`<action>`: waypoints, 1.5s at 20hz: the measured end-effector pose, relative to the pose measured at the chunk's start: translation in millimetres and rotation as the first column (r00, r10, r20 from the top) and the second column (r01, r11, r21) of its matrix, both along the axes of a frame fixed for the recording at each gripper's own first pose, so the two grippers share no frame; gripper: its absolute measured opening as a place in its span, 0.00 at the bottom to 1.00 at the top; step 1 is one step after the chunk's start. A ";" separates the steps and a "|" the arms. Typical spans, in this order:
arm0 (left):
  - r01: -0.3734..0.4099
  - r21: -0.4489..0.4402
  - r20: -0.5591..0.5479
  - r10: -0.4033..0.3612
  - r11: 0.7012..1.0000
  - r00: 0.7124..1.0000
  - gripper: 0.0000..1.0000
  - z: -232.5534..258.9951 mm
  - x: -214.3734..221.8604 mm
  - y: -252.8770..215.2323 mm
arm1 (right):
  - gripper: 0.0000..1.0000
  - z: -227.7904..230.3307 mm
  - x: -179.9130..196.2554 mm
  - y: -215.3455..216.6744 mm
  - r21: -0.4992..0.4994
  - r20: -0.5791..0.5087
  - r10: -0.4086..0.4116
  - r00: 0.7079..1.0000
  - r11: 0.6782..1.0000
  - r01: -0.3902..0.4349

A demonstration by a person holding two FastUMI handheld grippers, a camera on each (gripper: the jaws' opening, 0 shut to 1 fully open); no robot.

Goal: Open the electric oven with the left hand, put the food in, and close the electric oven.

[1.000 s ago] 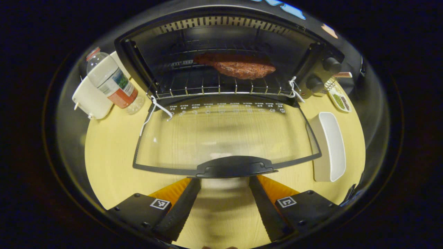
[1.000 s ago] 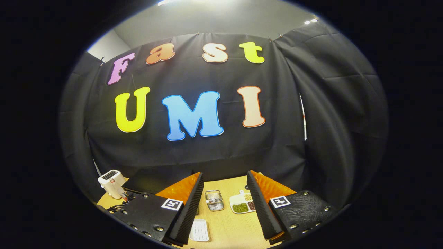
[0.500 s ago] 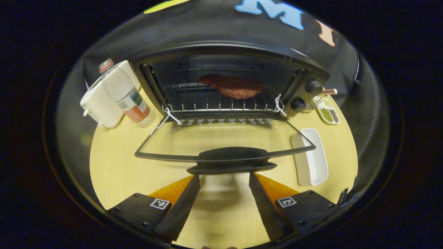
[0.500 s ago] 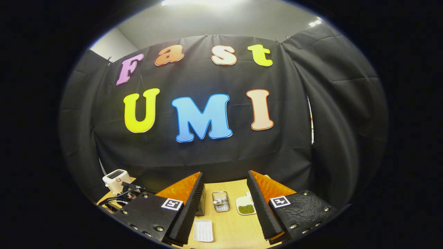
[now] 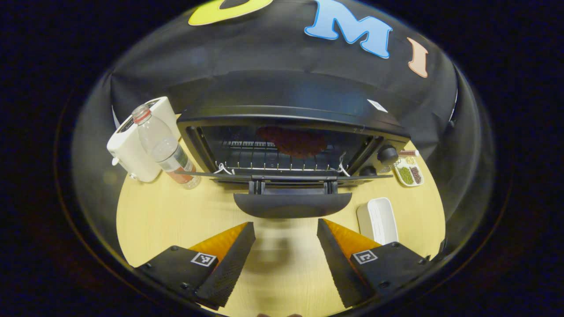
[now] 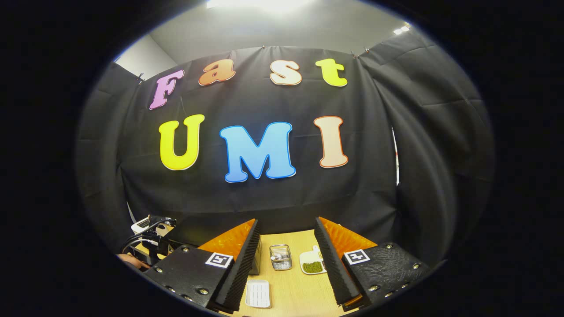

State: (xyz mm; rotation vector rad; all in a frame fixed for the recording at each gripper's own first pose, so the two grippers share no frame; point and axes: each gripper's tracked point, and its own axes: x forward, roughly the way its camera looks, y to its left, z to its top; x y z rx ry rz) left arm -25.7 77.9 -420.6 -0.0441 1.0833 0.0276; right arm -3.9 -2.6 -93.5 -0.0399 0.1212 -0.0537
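Note:
The black electric oven [image 5: 291, 116] stands at the middle of the wooden table, and its glass door [image 5: 291, 177] hangs open, seen edge-on. The door handle [image 5: 292, 204] faces me. A brown piece of meat [image 5: 293, 141] lies on the wire rack inside. My left gripper [image 5: 285, 233] is open just before and below the handle, with nothing between its fingers and no contact with it. My right gripper [image 6: 286, 231] is open and empty, held above the table and pointing at the booth wall.
Left of the oven stand a water bottle [image 5: 165, 147] and a white appliance [image 5: 130, 152]. To the right are a white tray [image 5: 379, 218], a plate of beans [image 5: 407, 172] and the oven knobs [image 5: 387, 155]. Under the right gripper lie a wire basket [image 6: 280, 256] and the tray [image 6: 257, 293].
My left gripper has dropped lower and drawn back, so the door went from seen from above to edge-on. The right gripper has barely shifted.

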 end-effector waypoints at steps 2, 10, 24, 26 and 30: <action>-0.006 0.001 0.055 0.006 1.000 0.998 0.96 12.2 12.9 -4.3 | 0.77 -0.9 -1.6 -3.7 0.005 -0.004 -0.006 1.000 1.000 0.006; 0.023 -0.045 0.452 0.000 0.999 0.892 0.96 157.4 41.9 -46.3 | 0.87 4.8 8.0 -0.7 0.022 -0.010 0.055 0.998 0.998 -0.055; -0.081 0.110 0.809 -0.042 0.991 0.587 0.97 374.3 -14.5 -86.1 | 0.84 54.4 9.3 -5.2 0.020 0.051 0.173 0.984 0.985 -0.174; -0.073 0.106 0.813 -0.044 0.992 0.580 0.98 377.5 -16.4 -88.0 | 0.83 58.7 3.4 -5.7 0.015 0.055 0.164 0.985 0.986 -0.165; -0.034 0.093 0.803 -0.054 0.995 0.593 0.99 374.4 -18.5 -84.6 | 0.83 69.5 -9.9 -1.6 0.004 0.074 0.125 0.989 0.992 -0.126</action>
